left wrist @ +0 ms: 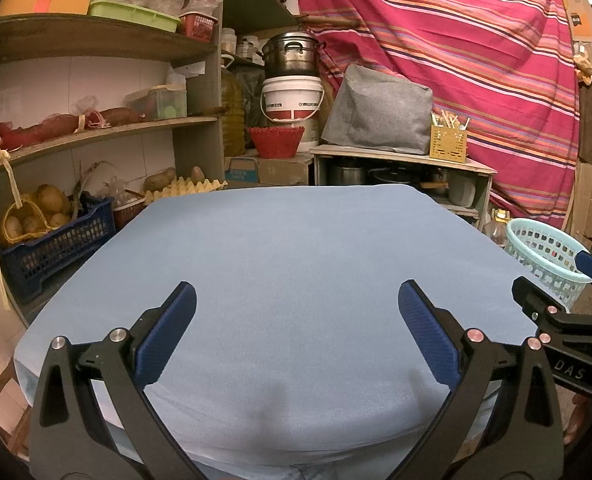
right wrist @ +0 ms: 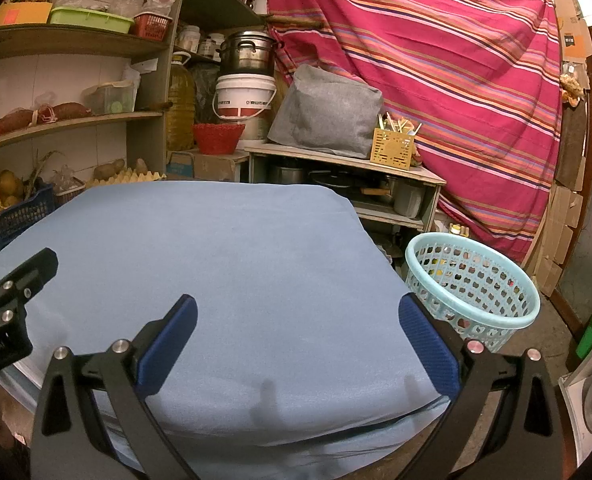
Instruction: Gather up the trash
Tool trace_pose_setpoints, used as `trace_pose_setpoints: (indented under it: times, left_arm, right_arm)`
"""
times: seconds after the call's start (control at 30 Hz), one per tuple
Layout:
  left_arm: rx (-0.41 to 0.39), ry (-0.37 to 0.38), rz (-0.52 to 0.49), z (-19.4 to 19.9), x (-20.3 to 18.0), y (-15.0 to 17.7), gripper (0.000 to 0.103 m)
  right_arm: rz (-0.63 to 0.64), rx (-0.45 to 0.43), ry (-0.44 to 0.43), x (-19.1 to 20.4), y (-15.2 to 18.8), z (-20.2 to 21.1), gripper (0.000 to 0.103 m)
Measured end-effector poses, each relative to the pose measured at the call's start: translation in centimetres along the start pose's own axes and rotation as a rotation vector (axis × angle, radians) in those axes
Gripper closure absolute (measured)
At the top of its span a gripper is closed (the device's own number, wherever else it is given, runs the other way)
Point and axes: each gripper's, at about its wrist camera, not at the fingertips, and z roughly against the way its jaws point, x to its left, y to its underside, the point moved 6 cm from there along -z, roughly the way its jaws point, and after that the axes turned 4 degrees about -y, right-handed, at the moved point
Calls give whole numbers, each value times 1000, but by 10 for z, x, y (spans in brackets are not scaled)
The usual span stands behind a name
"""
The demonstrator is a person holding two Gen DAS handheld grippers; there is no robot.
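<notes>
Both grippers point(left wrist: 297, 300) point(right wrist: 297, 312) agape; basket point(right wrist: 471, 292) contents unclear.

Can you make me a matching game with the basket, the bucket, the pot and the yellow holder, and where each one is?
Things:
1. light blue basket
2. white bucket
3. metal pot
4. yellow holder

Places:
A. on top of the white bucket
B. on the low shelf, beside the grey cover
C. on the floor, right of the blue table
D. under the metal pot

Pairs: 1-C, 2-D, 3-A, 4-B
</notes>
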Motion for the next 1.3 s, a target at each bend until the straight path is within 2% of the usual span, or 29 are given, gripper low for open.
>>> trace_pose_setpoints:
  times: [1.3]
  left_arm:
    - [-5, -2, 6, 3, 1, -1, 5]
  right_arm:
    - [0, -1, 1, 0, 1, 0, 5]
